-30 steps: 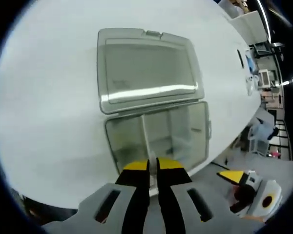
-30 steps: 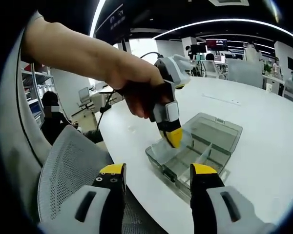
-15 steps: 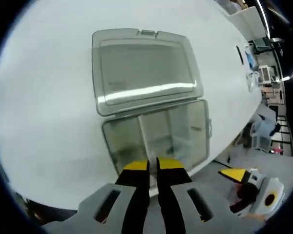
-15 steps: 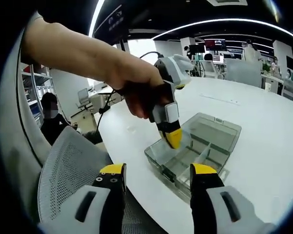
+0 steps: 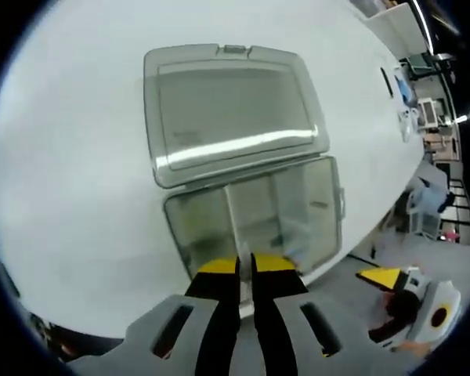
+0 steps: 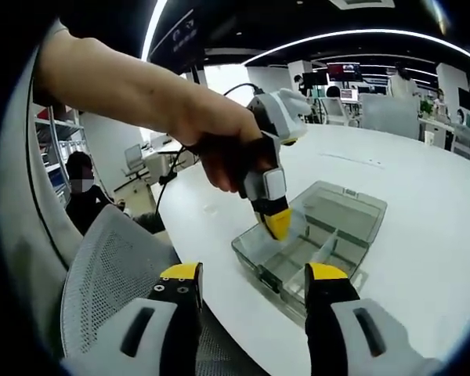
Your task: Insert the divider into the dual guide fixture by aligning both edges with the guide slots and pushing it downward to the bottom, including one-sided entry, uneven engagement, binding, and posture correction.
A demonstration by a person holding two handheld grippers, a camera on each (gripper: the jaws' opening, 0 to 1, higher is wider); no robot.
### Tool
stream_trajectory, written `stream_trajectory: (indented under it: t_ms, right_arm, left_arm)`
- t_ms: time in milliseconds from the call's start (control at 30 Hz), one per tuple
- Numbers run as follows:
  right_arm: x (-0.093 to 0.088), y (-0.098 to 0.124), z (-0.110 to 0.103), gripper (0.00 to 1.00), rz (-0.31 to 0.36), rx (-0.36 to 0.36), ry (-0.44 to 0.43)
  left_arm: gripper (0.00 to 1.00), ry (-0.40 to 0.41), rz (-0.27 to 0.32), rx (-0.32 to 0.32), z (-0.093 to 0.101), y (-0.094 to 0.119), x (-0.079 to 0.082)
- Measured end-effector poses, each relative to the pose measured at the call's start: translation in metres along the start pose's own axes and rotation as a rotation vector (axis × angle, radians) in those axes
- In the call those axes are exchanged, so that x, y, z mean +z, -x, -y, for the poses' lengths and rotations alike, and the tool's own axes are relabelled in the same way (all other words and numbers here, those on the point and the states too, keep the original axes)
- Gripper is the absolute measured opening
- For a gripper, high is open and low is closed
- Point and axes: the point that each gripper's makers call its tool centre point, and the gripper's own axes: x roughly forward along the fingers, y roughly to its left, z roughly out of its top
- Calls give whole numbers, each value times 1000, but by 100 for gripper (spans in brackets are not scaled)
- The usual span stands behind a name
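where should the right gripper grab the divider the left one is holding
Likely the divider's free top edge beside the left gripper, coming from above: it is a thin clear sheet standing upright over the box, so the right gripper, now open, should pinch across its flat faces.

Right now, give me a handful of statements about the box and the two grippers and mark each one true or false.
1. The clear box has its lid folded open flat on the white table. True.
2. The left gripper has its jaws wide apart. False: they are nearly together, pinching a thin clear divider.
3. The right gripper holds the box by its rim. False: its jaws are open with nothing between them, away from the box, over a mesh chair.
4. A divider wall already stands upright inside the box. True.
5. The box sits in the middle of the table. False: it sits near the table's edge.
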Motion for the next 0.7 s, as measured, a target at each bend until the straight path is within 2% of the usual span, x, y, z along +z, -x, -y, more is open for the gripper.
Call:
stream_trajectory:
  t_ms: [700]
  right_arm:
    - [0, 1, 0, 49, 8, 0, -3]
  left_arm:
    - [2, -15, -3, 9, 2, -2, 0]
